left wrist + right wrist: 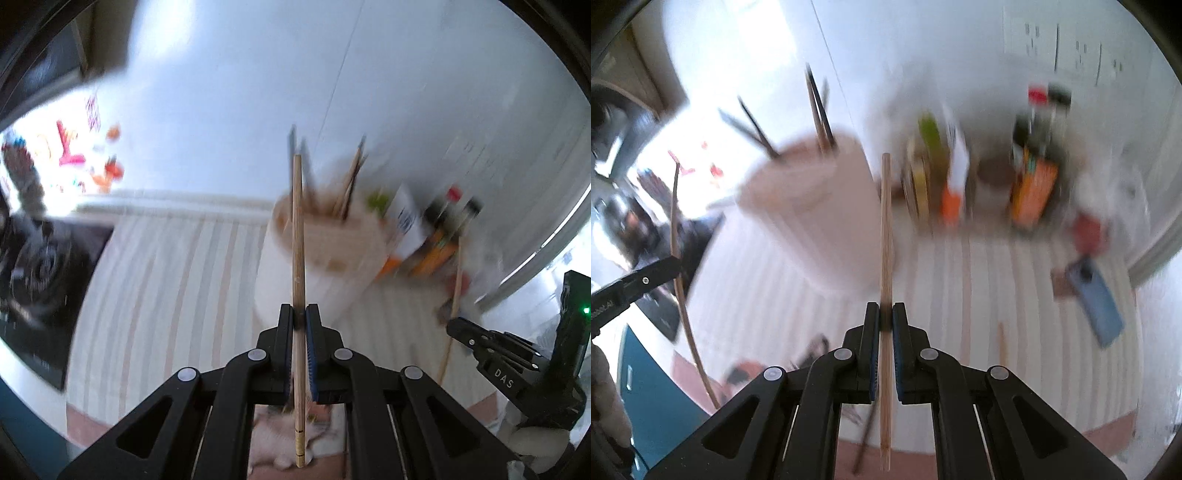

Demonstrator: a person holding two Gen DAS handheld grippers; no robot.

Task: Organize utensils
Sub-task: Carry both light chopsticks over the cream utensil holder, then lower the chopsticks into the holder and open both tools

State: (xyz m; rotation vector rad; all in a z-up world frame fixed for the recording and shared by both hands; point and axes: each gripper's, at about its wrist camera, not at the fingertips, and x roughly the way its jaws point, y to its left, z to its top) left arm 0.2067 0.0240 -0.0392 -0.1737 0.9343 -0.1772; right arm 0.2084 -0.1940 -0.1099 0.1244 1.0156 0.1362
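Note:
My left gripper (300, 314) is shut on a wooden chopstick (298, 229) that points up toward the utensil holder (332, 240), a pale round tub with several chopsticks standing in it. My right gripper (885, 312) is shut on another wooden chopstick (885, 221), held upright to the right of the holder (809, 199). The right gripper and its chopstick show at the right of the left wrist view (480, 343). The left gripper with its chopstick shows at the left of the right wrist view (646, 280). Both views are motion-blurred.
A striped cloth (997, 295) covers the counter. Bottles and boxes (1030, 177) stand along the back wall. A blue phone (1095, 299) lies at the right. More chopsticks (966, 314) lie on the cloth. A black stove (33, 266) is at the left.

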